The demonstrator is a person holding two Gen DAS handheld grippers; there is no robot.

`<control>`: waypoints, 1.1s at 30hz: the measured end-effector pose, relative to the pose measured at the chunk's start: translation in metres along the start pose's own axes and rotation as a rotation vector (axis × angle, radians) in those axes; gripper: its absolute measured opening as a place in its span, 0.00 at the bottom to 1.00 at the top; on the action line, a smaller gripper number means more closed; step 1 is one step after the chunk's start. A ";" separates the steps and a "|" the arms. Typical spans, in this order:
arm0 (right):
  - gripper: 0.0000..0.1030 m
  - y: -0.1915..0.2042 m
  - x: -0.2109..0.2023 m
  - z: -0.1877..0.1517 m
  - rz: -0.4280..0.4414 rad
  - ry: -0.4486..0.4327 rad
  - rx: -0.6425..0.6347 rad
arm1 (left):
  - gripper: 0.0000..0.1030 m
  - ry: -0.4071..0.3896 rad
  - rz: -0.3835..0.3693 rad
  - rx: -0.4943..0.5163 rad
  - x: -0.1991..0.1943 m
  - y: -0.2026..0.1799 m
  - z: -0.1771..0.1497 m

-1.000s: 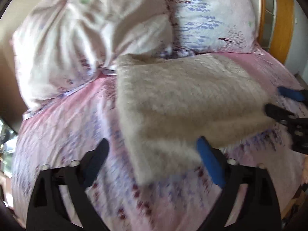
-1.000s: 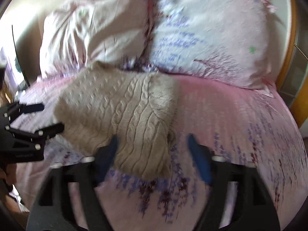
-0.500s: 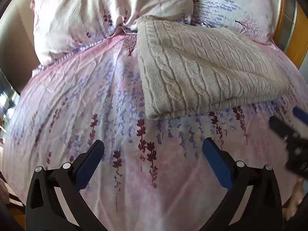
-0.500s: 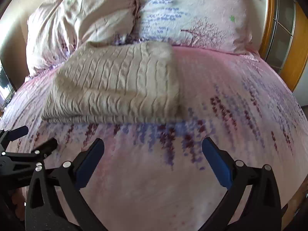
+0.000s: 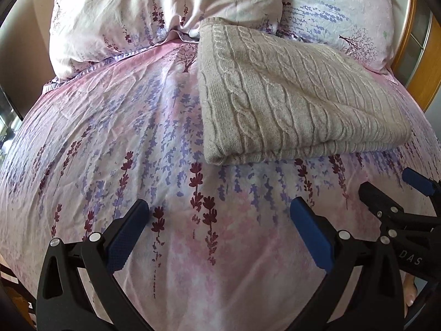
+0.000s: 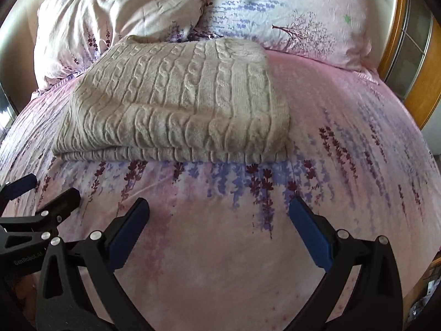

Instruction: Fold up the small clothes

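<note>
A beige cable-knit sweater (image 5: 289,102) lies folded in a flat stack on the pink floral bed cover (image 5: 110,138), its far edge against the pillows. It also shows in the right wrist view (image 6: 179,104). My left gripper (image 5: 219,209) is open and empty, above the cover a little in front of the sweater's near left corner. My right gripper (image 6: 219,209) is open and empty, in front of the sweater's near edge. Each gripper shows at the edge of the other's view: the right one (image 5: 391,187) and the left one (image 6: 44,190).
Two floral pillows (image 5: 165,8) (image 5: 344,13) lie behind the sweater. A wooden frame with glass (image 6: 413,55) stands at the right of the bed. The bed's left edge drops off near a dark frame (image 5: 11,104).
Both grippers have drawn back from the sweater toward the near side of the bed. The sweater, held close a second ago, now lies folded and still on the cover.
</note>
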State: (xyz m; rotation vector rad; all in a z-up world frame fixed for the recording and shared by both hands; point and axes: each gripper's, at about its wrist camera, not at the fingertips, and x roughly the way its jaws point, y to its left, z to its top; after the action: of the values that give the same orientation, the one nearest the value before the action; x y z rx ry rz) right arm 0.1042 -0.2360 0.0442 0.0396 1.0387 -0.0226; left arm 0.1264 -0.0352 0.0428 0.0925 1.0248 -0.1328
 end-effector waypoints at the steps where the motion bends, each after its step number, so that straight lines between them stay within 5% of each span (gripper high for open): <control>1: 0.98 0.000 0.000 0.000 -0.002 -0.001 -0.002 | 0.99 -0.002 0.000 0.000 0.000 0.000 0.000; 33: 0.98 0.000 0.001 0.001 0.005 0.001 -0.007 | 0.99 0.021 0.001 -0.001 0.002 0.001 0.003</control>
State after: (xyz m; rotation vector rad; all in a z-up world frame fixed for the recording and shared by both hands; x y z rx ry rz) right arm 0.1057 -0.2362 0.0440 0.0362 1.0397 -0.0143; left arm 0.1295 -0.0344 0.0427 0.0938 1.0460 -0.1312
